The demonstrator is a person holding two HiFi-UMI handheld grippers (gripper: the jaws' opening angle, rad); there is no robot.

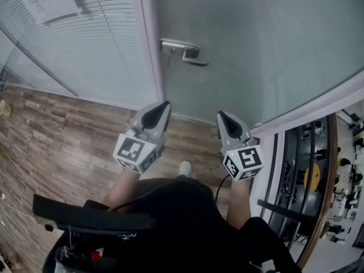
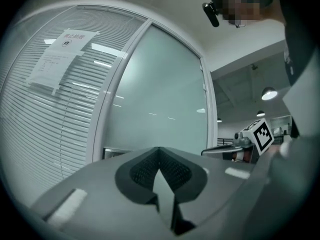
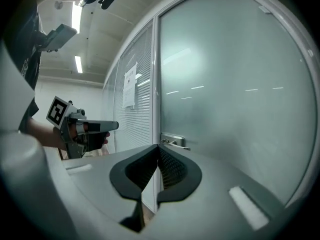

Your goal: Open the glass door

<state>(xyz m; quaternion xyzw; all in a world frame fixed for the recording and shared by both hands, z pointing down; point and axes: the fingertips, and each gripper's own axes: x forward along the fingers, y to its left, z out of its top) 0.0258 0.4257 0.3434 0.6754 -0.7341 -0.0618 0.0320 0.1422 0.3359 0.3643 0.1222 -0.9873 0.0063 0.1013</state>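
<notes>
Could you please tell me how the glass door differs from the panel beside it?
The door is plain frosted glass; the panel is horizontally slatted. The door carries a lever handle; the panel bears a paper notice. Both are pale-framed.

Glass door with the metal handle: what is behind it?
Nothing shows through the glass door: its pane is frosted. Only the lever handle on this side is visible; whatever lies beyond is hidden.

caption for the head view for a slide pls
Left tongs and right tongs, both shut and empty, held short of the lever handle on the frosted glass door.
</notes>
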